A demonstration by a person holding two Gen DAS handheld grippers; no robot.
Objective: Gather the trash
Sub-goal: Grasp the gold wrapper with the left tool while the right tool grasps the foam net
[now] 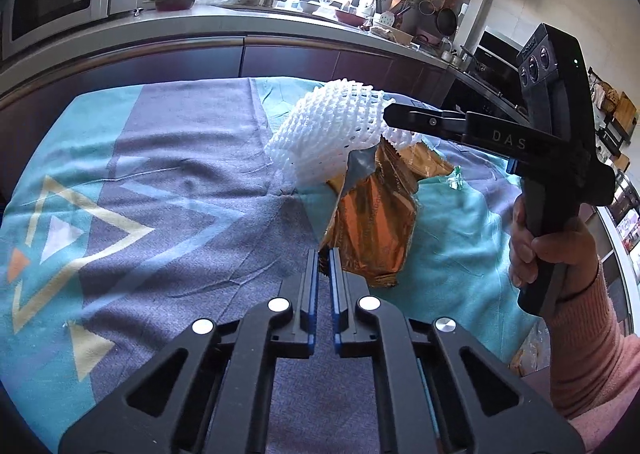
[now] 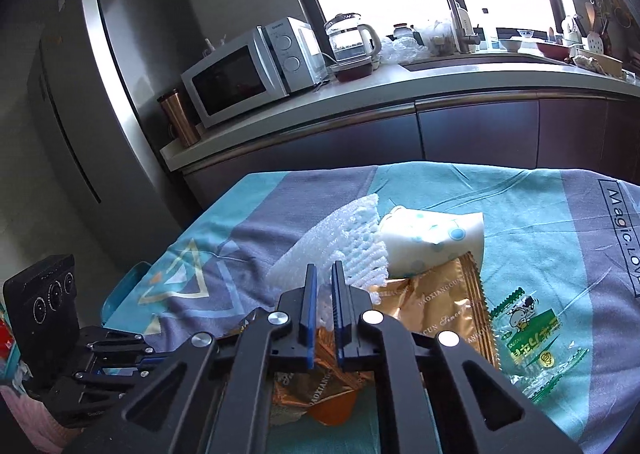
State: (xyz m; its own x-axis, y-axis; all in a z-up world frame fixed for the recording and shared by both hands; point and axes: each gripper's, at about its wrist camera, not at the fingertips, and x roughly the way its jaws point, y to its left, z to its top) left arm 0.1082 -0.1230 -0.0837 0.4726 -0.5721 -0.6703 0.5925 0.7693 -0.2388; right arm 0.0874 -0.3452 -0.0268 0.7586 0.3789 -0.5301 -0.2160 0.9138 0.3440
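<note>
While both tools are pressed nearly together, each has a piece of trash between its pads. The left tool (image 1: 324, 260) pinches the near edge of a copper-coloured foil wrapper (image 1: 374, 230), which is lifted off the cloth-covered tabletop (image 1: 168, 173). The right tool (image 2: 323, 274) pinches the white foam fruit net (image 2: 340, 242), which hangs at its tip above the wrapper in the left wrist view.

More trash lies on the cloth beside the pile: a dotted paper bag (image 2: 436, 238), a gold wrapper (image 2: 436, 310) and a clear green-printed candy wrapper (image 2: 528, 334), the gold one overlapping both its neighbours.

Several things could go wrong from here. Foil is slick and thin, and the left grip appears to be only on the very edge, so a quick lift or swing could let the wrapper slide out. Foam net is springy and light; it may snag on the foil's torn edge just beneath it, and pulling the two hands apart could drag one piece out of the other grip. No bin shows in either view, so the carry might be long, and a draught or a jolt could drop either piece.
</note>
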